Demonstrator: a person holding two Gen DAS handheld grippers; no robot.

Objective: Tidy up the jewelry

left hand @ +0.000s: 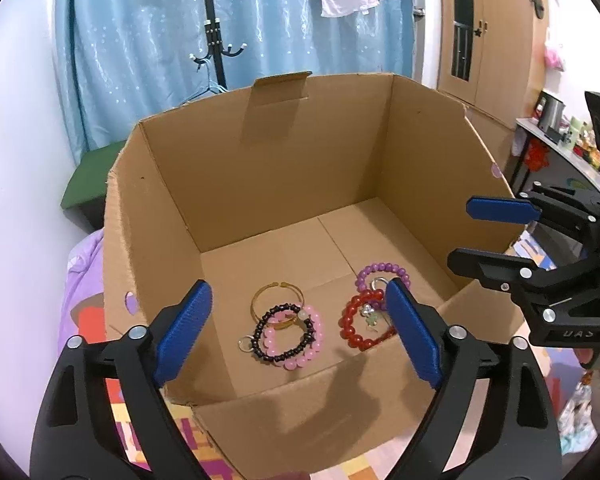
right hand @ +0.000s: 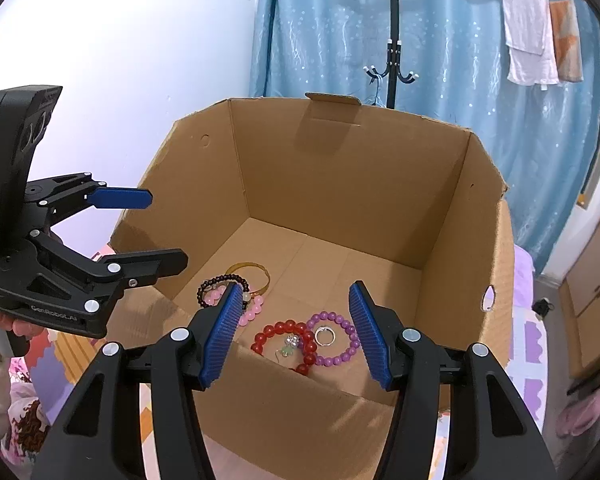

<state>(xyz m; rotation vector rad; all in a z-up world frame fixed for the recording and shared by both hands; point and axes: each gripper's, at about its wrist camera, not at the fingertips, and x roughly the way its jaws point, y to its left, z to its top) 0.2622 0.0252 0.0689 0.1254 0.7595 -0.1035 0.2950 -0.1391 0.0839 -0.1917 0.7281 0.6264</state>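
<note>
An open cardboard box [left hand: 276, 168] [right hand: 340, 184] holds the jewelry on its floor. On the left lie a gold bangle [left hand: 260, 294] [right hand: 265, 276], a black bead bracelet [left hand: 262, 326] [right hand: 220, 280], a pink bead bracelet [left hand: 314, 344] [right hand: 254, 308] and a small ring [left hand: 245, 344]. On the right lie a red bead bracelet [left hand: 350, 328] [right hand: 278, 330], a purple bead bracelet [left hand: 380, 270] [right hand: 340, 356], a silver ring [right hand: 325, 336] and a small charm [left hand: 370, 314] [right hand: 286, 350]. My left gripper [left hand: 300, 332] [right hand: 164, 232] is open above the box's near edge. My right gripper [right hand: 296, 332] [left hand: 460, 232] is open and empty above the near wall.
A blue curtain [left hand: 140, 40] [right hand: 460, 60] and a black coat stand [left hand: 212, 24] [right hand: 392, 40] are behind the box. A wooden wardrobe [left hand: 496, 36] and a cluttered shelf [left hand: 560, 132] are to the right. The box sits on a colourful patterned cover [left hand: 80, 312].
</note>
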